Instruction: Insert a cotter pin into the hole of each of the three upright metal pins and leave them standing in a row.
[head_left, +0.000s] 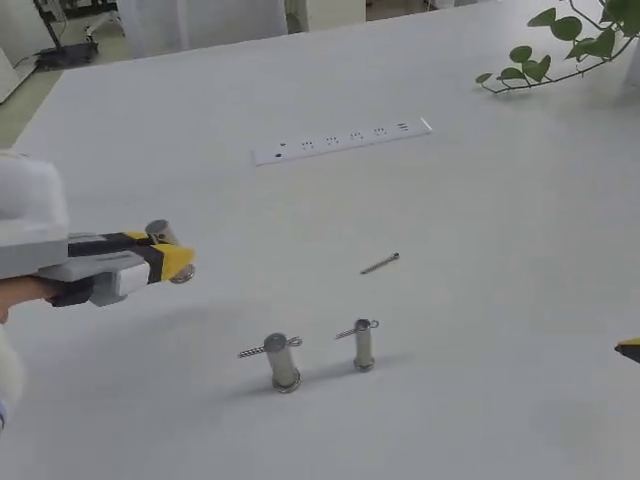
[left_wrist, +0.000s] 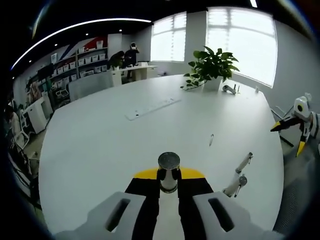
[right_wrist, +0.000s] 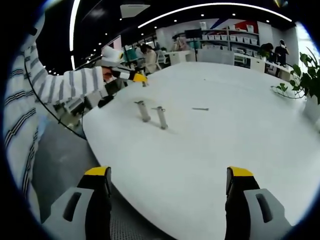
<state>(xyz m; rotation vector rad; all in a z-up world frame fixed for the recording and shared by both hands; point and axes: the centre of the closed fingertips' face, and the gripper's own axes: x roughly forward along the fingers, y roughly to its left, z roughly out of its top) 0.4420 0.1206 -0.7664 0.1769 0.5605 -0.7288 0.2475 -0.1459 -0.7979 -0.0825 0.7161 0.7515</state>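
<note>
- Over on the left, above the white table (head_left: 500, 260), the left gripper (head_left: 172, 258) has its jaws closed on a third metal pin (left_wrist: 169, 172), clear of the surface.
- Near the front, the left-hand pin (head_left: 284, 368) and the right-hand pin (head_left: 364, 352) stand upright side by side, one crossed by the first cotter pin (head_left: 262, 349), the other by the second cotter pin (head_left: 358, 328).
- Just beyond them the loose cotter pin (head_left: 380, 264) lies flat.
- Far back lies a power strip (head_left: 340, 140).
- Off at the right, the right gripper (right_wrist: 167, 175) has its jaws spread wide, with nothing between them.

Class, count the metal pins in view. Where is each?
3: two pins stand on the table, cotter pins inserted; the third pin is gripped in the left tool.
</note>
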